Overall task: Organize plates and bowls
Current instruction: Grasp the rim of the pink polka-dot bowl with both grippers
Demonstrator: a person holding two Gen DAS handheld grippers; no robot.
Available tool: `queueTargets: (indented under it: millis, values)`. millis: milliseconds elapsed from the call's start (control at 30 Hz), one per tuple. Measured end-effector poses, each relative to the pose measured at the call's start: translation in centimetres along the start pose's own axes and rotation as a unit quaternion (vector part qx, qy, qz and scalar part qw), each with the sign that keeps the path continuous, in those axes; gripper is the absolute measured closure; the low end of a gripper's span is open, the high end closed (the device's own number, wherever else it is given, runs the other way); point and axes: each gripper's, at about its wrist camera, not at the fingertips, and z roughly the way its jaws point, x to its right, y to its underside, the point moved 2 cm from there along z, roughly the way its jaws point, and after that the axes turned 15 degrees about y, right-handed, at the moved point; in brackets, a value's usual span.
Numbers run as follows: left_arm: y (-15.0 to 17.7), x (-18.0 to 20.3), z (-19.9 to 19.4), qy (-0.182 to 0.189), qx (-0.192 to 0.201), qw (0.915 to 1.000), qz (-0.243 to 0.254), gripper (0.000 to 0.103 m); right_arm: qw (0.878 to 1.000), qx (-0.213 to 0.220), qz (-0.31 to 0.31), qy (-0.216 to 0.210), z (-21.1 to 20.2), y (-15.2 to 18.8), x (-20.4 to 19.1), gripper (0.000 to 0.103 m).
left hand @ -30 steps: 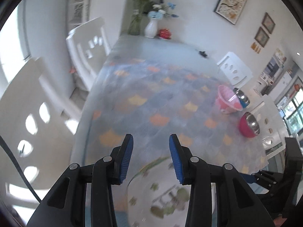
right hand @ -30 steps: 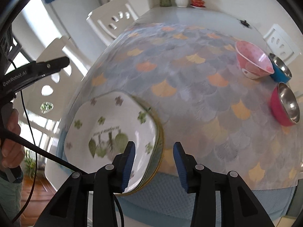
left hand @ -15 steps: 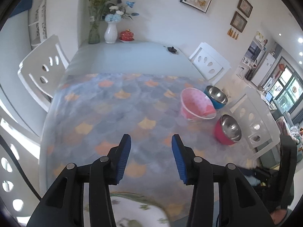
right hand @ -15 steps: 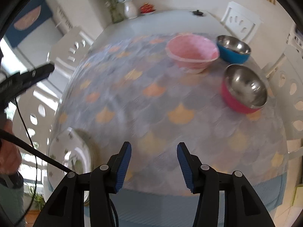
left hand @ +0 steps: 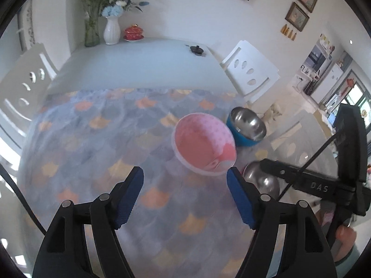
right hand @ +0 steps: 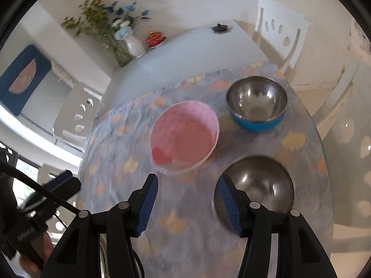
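Pink bowl (left hand: 204, 143) sits mid-frame beside two steel bowls (right hand: 257, 99). Left gripper (left hand: 185, 185) and right gripper (right hand: 187, 192), jaws just widening, gape with nothing between them.

Bowls I count: three, one pink bowl (right hand: 184, 136), two steel bowls (right hand: 257, 103)
Chairs I count: three (left hand: 250, 74)
Vases I count: two (left hand: 111, 30)
Grippers I count: two (left hand: 185, 199)

Scallop-patterned tablecloth (left hand: 97, 143) on pale table (left hand: 143, 64), white vase (left hand: 111, 31) of blue flowers beside glass vase (left hand: 92, 30); red lidded dish (left hand: 133, 32), white chairs (left hand: 251, 74), framed pictures (left hand: 301, 7) on wall
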Motion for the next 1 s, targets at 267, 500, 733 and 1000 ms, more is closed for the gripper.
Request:
queueTargets:
  millis: [267,500,733,1000]
  values:
    - [-2.4,-4.5,7.4,0.021,-0.024,0.9945,-0.100,0.039,0.997,-0.070,0.020,0.004,6.8,-4.5,1.5,0.050]
    - [-2.0,-7.5,12.4,0.033,-0.058,0.9850,-0.159,0.057,0.996,-0.089,-0.015,0.017,10.6,-6.4,0.2,0.055]
    - [-1.5,-8.3,14.5,0.040,-0.080,0.9822,-0.165,0.073,0.992,-0.125,-0.024,0.021,13.9,-6.2,-0.3,0.069]
    - [-0.8,-8.0,15.5,0.054,-0.092,0.9809,-0.162,0.089,0.991,-0.124,-0.035,0.033,14.6,-5.5,-0.4,0.080]
